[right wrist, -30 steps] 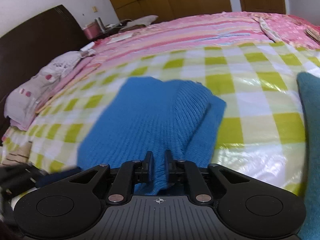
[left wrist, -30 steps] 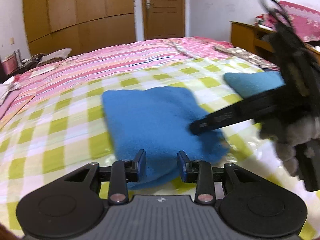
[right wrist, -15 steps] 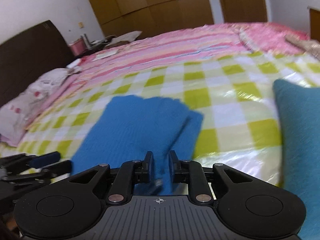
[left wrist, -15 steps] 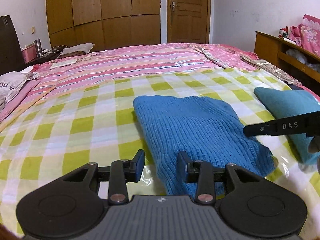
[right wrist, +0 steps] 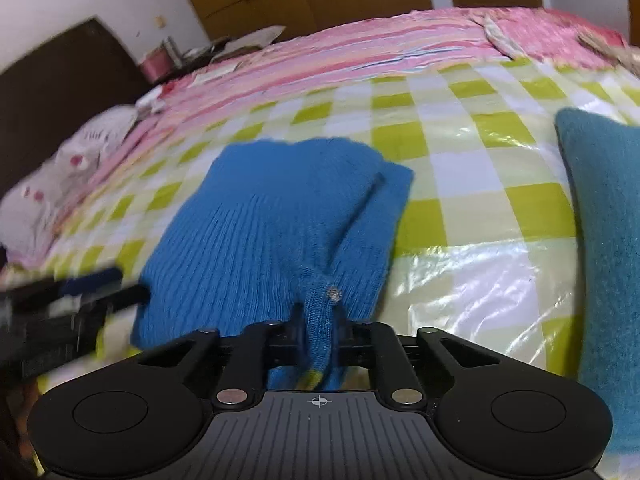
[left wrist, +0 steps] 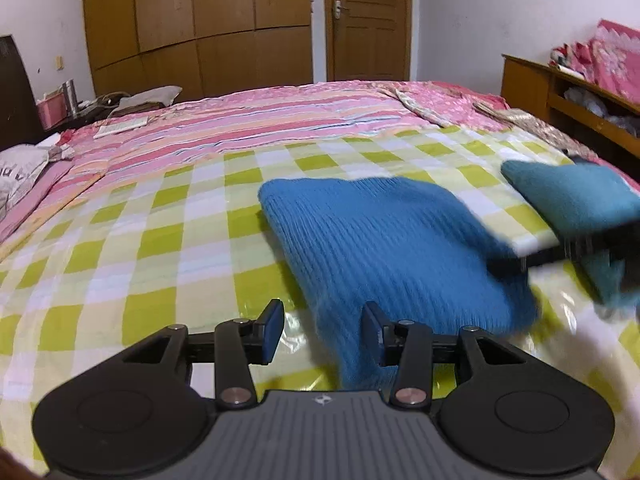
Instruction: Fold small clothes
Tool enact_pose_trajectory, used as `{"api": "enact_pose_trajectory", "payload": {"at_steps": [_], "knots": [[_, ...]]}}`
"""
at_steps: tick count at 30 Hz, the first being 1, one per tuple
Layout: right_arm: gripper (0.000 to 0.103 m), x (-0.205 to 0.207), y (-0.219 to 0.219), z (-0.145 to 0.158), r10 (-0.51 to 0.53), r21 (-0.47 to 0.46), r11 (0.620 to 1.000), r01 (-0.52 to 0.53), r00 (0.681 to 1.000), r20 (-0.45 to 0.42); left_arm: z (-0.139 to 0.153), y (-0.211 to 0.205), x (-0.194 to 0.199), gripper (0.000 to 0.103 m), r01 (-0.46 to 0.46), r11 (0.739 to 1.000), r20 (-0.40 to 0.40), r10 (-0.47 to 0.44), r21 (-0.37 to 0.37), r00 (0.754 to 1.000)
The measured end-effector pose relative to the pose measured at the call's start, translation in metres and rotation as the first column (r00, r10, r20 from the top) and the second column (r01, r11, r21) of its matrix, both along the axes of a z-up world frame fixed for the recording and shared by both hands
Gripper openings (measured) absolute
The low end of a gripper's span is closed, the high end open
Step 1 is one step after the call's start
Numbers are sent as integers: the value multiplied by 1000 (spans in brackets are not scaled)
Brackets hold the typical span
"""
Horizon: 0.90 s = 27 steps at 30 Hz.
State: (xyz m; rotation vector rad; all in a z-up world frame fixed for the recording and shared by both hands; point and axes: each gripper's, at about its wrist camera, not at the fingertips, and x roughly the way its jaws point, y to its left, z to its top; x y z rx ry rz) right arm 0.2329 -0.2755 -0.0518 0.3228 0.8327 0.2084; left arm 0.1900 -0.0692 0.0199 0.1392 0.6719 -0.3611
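A blue knit garment (left wrist: 384,240) lies folded on the yellow-green checked sheet (left wrist: 140,248) of the bed. It also shows in the right wrist view (right wrist: 272,224). My left gripper (left wrist: 320,330) is open just left of the garment's near corner; its right finger overlaps the fabric edge. My right gripper (right wrist: 318,320) is shut on a bunched edge of the blue garment, next to a small button, and holds it slightly raised. The right gripper shows as a dark blurred bar in the left wrist view (left wrist: 560,252).
A folded teal garment (left wrist: 576,200) lies to the right, also seen in the right wrist view (right wrist: 600,240). A pink striped quilt (left wrist: 240,124) covers the far bed. A pillow (right wrist: 80,152) lies far left. A wooden shelf (left wrist: 560,96) stands to the right.
The left gripper has drawn back and left, off the garment. The right gripper stays shut on the garment's edge and has pulled it nearer, bunching the fabric.
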Motion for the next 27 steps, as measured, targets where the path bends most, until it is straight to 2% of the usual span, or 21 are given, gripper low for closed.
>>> {"api": "enact_pose_trajectory", "payload": {"at_steps": [3, 5, 7, 9, 10, 15, 16, 18, 19, 20, 24, 27], "knots": [[7, 1, -12, 13, -48, 32, 998, 46, 998, 48, -3, -3, -4, 48, 11, 1000, 13, -11, 27, 1000], [7, -2, -14, 21, -51, 44, 998, 48, 996, 75, -7, -5, -1, 48, 17, 999, -8, -16, 32, 1000], [7, 0, -9, 13, -49, 2, 999, 49, 997, 55, -10, -4, 2, 48, 19, 999, -31, -18, 27, 999], [9, 6, -1, -6, -33, -58, 998, 32, 999, -9, -8, -2, 1, 48, 20, 1000, -34, -19, 19, 999], [14, 5, 1, -8, -32, -57, 998, 31, 999, -11, -6, 0, 0, 48, 20, 1000, -29, -20, 18, 999], [19, -3, -10, 8, -63, 20, 998, 63, 998, 24, 5, 9, 7, 49, 12, 999, -34, -13, -48, 999], [22, -4, -11, 13, -70, 19, 997, 70, 997, 37, 7, 10, 10, 50, 2, 998, -28, -3, -56, 1000], [41, -4, -10, 21, -80, 27, 997, 79, 994, 70, 9, 9, 20, 52, -22, 997, -22, 21, -74, 1000], [54, -1, -8, 23, -81, 29, 996, 79, 993, 83, 9, 9, 24, 53, -34, 996, -24, 33, -87, 999], [58, 5, -4, 23, -75, 18, 997, 74, 993, 89, 9, 9, 28, 54, -42, 994, -29, 39, -102, 999], [58, 33, 4, 6, -90, -28, 995, 91, 995, 31, 0, 6, 47, 58, -52, 988, -72, 42, -149, 997], [59, 44, -1, -9, -96, 44, 994, 96, 995, -13, -9, 7, 59, 62, -66, 979, -101, 47, -191, 994]]}}
